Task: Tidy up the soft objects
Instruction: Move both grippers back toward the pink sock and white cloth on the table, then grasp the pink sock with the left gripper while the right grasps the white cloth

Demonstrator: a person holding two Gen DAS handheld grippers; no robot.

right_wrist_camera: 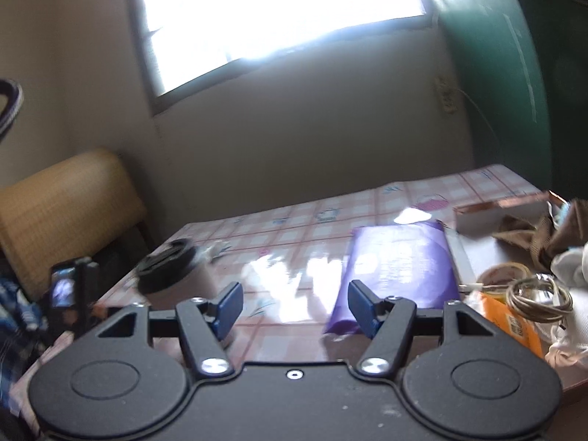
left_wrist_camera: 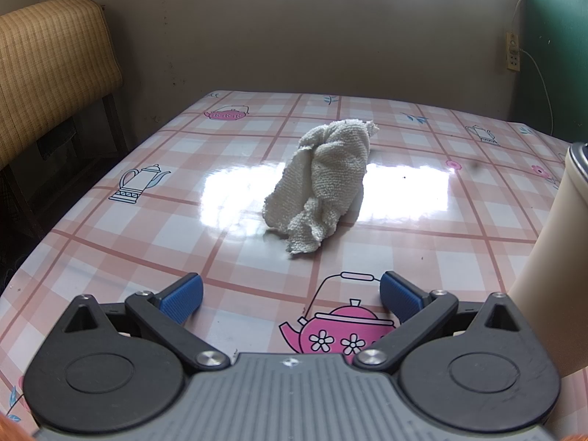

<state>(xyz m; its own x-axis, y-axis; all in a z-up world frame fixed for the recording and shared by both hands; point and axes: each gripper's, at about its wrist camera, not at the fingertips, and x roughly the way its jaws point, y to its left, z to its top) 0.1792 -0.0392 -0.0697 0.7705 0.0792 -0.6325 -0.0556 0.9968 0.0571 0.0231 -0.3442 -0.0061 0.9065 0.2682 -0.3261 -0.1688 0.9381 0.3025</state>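
Left gripper (left_wrist_camera: 290, 296): blue ribbed pads (left_wrist_camera: 182, 297) spread wide, nothing between, hovering low over table (left_wrist_camera: 110, 235) and aimed level across it. Directly under the gap: pink teapot print (left_wrist_camera: 340, 329) on the glossy pink-check cloth. No readable text or brand anywhere on the cloth, just teapot, coffee-pot and flower drawings. Crumpled white terry towel (left_wrist_camera: 323, 180) ahead of the fingers, well apart, standing in a bunched heap near table centre, next to window glare. Beige container (left_wrist_camera: 551, 257) with dark lid at right edge, just beside the right finger linkage; contents hidden. Wicker-backed chair (left_wrist_camera: 51, 70) off the left table edge, wall socket (left_wrist_camera: 513, 51) with white cable on far wall. Right gripper (right_wrist_camera: 294, 307): pads also parted, empty, tilted so table slopes; view motion-blurred. Right pad sits in front of a purple flat packet (right_wrist_camera: 400, 264) lying on the table; print on it too blurred to read. Same beige container (right_wrist_camera: 180, 275) with black lid left of the fingers. Far right: coiled cable (right_wrist_camera: 538, 299), tape roll (right_wrist_camera: 505, 273), orange packet (right_wrist_camera: 514, 325) with unreadable label, open cardboard box (right_wrist_camera: 492, 215), brown and white fabric heaped beside it. Bright window (right_wrist_camera: 272, 18) above.
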